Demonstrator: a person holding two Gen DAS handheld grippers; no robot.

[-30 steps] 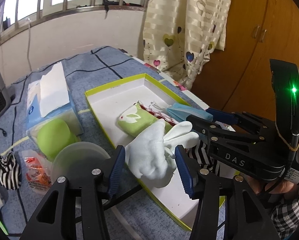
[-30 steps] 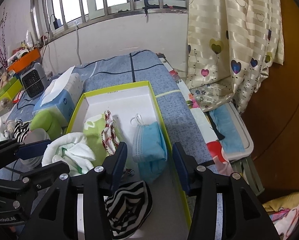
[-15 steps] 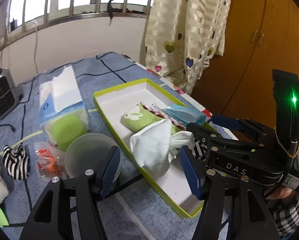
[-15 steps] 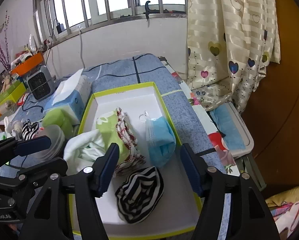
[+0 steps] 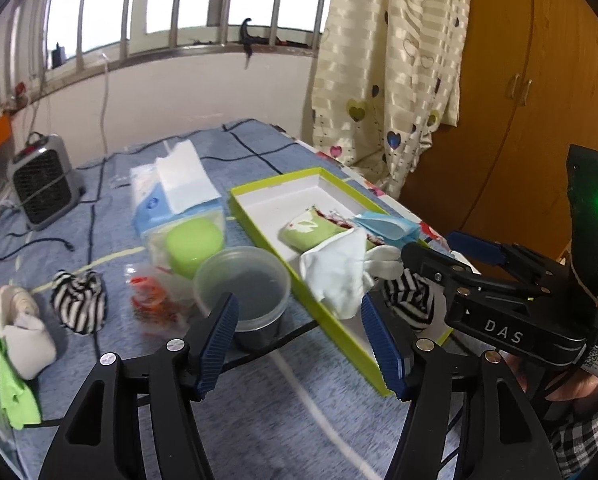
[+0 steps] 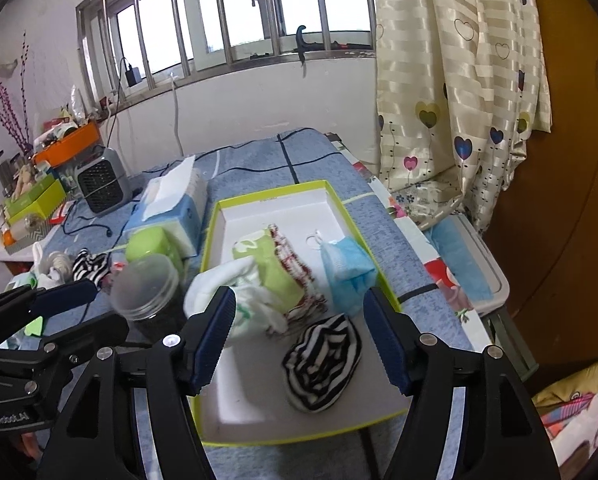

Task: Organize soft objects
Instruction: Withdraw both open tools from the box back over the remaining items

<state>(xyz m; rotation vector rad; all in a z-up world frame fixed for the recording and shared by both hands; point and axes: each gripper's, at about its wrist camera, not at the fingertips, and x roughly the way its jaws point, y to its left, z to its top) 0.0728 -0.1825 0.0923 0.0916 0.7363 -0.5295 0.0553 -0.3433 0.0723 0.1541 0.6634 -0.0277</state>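
Counter [image 6: 251,156] under blue cloth carries yellow-green tray [image 6: 209,240]. Inside tray: white towel [image 6: 211,288], green cloth [image 6: 271,260], blue mask [image 6: 347,272], striped sock [image 6: 323,364]. A second striped sock [image 5: 79,304] lies well apart on the counter, left of the plastic tub [image 5: 243,284]. Left tool [image 5: 299,336] and right tool [image 6: 299,340] both released, nothing between the pads, jaws having just been opening. Loose sock looks light, floppy and easily squashed; best pinched across its bunched middle, likely by the left tool.
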